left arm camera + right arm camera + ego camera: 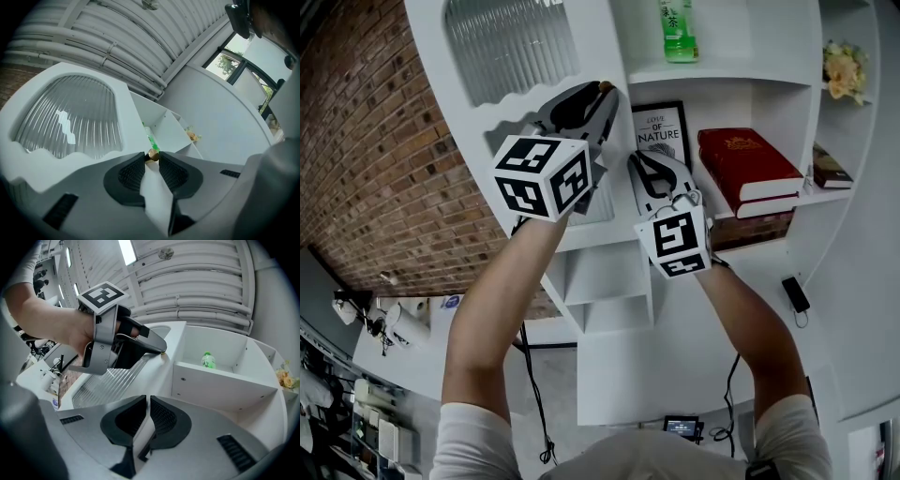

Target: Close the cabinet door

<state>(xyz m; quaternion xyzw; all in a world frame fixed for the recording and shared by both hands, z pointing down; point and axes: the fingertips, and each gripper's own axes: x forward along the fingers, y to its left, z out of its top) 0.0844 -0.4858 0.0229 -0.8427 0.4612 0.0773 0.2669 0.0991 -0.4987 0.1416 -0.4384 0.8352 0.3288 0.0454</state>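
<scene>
The white cabinet door (511, 42) has a ribbed glass panel (70, 117) and stands swung out from the cabinet. A small brass knob (153, 153) sits on its free edge. My left gripper (151, 157) is shut on that knob, with the door's white edge running down between its jaws. In the head view the left gripper (602, 91) reaches up to the knob (604, 86). Just to its right, my right gripper (649, 161) has its jaws nearly together around nothing. The right gripper view shows the same narrow gap at the right gripper (147, 400), and the left gripper (161, 350) at the door edge.
Open shelves hold a green bottle (678, 28), a framed sign (659, 131), red books (745, 164) and flowers (844, 66). A brick wall (375, 141) lies left of the cabinet. A small dark device (794, 292) hangs on the cabinet's right side.
</scene>
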